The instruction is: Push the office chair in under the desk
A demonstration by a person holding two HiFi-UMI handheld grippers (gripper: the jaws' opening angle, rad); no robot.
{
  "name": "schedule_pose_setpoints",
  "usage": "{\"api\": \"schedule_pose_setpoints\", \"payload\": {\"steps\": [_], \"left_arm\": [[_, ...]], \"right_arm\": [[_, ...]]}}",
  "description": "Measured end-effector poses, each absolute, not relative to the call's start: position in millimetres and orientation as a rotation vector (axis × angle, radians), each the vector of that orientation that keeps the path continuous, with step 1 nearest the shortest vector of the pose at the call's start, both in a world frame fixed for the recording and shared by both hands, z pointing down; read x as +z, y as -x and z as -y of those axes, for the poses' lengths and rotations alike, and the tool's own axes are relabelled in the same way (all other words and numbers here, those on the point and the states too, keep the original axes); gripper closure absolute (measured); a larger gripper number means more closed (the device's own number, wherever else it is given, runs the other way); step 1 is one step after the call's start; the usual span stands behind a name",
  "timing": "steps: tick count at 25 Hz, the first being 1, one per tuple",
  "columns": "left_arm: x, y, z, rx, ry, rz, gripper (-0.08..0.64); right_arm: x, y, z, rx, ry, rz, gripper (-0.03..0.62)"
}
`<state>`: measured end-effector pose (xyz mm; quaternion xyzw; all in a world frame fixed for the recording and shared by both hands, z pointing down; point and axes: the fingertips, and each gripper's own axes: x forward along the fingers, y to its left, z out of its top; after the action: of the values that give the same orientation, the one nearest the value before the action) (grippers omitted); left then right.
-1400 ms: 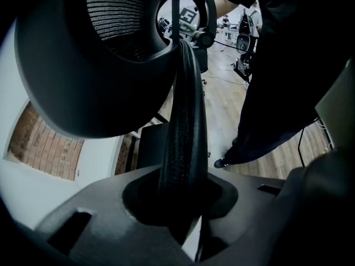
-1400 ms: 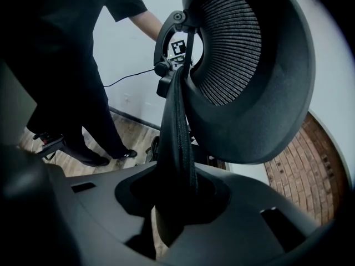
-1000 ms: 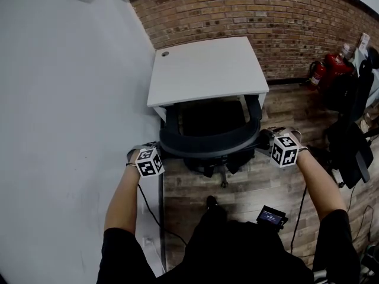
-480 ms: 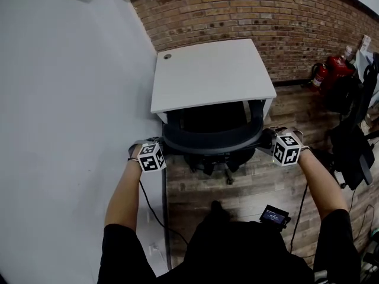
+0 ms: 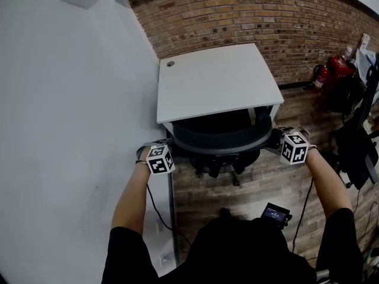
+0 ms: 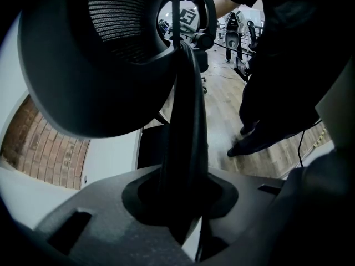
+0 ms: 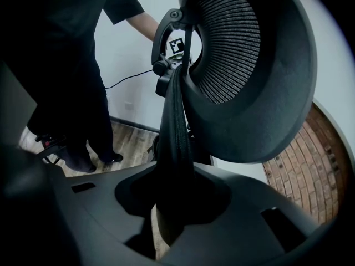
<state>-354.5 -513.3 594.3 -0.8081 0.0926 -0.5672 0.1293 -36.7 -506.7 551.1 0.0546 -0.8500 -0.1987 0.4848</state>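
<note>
A black mesh office chair (image 5: 222,139) stands at the front edge of a white desk (image 5: 219,78), its seat under the desktop and its casters (image 5: 216,169) on the wood floor. My left gripper (image 5: 170,148) is shut on the left side of the backrest rim (image 6: 183,126). My right gripper (image 5: 277,145) is shut on the right side of the rim (image 7: 175,121). In both gripper views the dark rim runs straight between the jaws, left gripper (image 6: 180,204) and right gripper (image 7: 172,204), with the mesh back (image 7: 230,43) above.
A white wall (image 5: 71,129) runs close along the desk's left side and a brick wall (image 5: 237,16) stands behind it. A red fire extinguisher (image 5: 331,70) and another dark chair (image 5: 355,141) are at the right. A cable (image 5: 155,212) trails from my left gripper.
The chair has rolled forward, further under the desk. Both grippers moved with it, still clamped on the backrest rim.
</note>
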Motion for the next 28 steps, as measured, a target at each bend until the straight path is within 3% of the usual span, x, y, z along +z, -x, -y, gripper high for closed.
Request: {"api": "schedule_pose_setpoints", "payload": {"steps": [28], "left_arm": [[593,361,614,-1.597,2.361,-0.316,0.451]], "right_arm": [[552,46,606,-0.479,-0.151,2.060,0.489]]}}
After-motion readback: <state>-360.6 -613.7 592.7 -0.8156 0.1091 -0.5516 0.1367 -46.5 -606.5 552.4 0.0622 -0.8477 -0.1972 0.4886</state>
